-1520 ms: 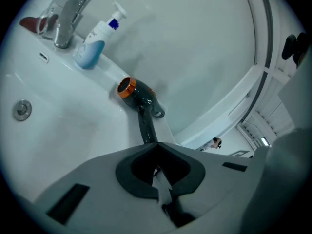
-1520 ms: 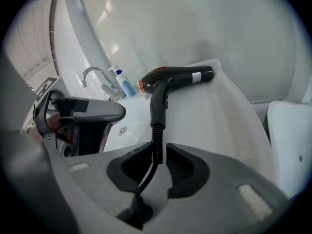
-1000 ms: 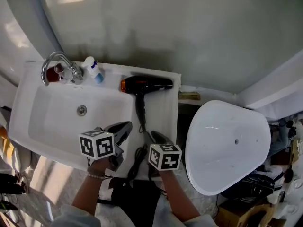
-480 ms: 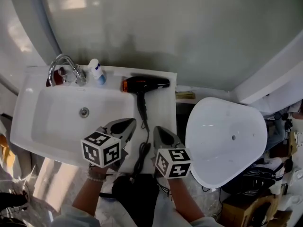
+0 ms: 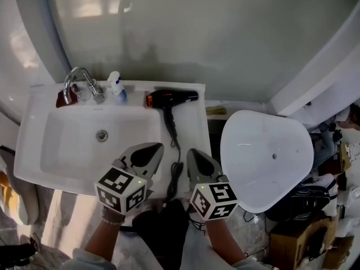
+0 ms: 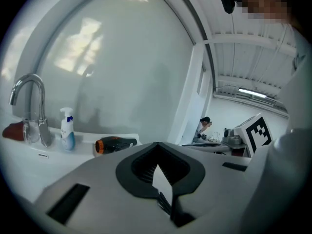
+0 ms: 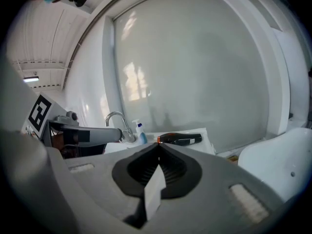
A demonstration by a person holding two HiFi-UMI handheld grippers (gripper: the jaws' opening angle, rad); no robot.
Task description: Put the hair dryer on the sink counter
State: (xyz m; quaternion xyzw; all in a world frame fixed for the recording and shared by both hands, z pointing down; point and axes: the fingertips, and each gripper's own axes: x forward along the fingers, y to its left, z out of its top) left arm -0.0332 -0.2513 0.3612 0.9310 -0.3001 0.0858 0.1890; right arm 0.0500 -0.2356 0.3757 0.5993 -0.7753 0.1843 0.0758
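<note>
The black hair dryer [image 5: 171,97] with its orange rear end lies on the white sink counter [image 5: 194,125], to the right of the basin. Its handle points toward me and its black cord [image 5: 175,165] trails off the front edge between my grippers. My left gripper [image 5: 152,147] is shut and empty at the counter's front edge, left of the cord. My right gripper [image 5: 191,151] is shut and empty just right of the cord. The left gripper [image 6: 156,145] looks toward the hair dryer [image 6: 115,144] far ahead. Beyond the right gripper [image 7: 158,144] the hair dryer [image 7: 179,139] lies untouched.
A chrome faucet [image 5: 79,80], a blue-and-white pump bottle [image 5: 116,86] and a red item [image 5: 61,98] stand at the back of the basin [image 5: 73,145]. A white toilet lid [image 5: 264,156] lies to the right. Clutter sits on the floor at far right.
Both grippers have drawn back a little toward the person, off the counter's front. The hair dryer lies where it was, with its cord trailing down between them.
</note>
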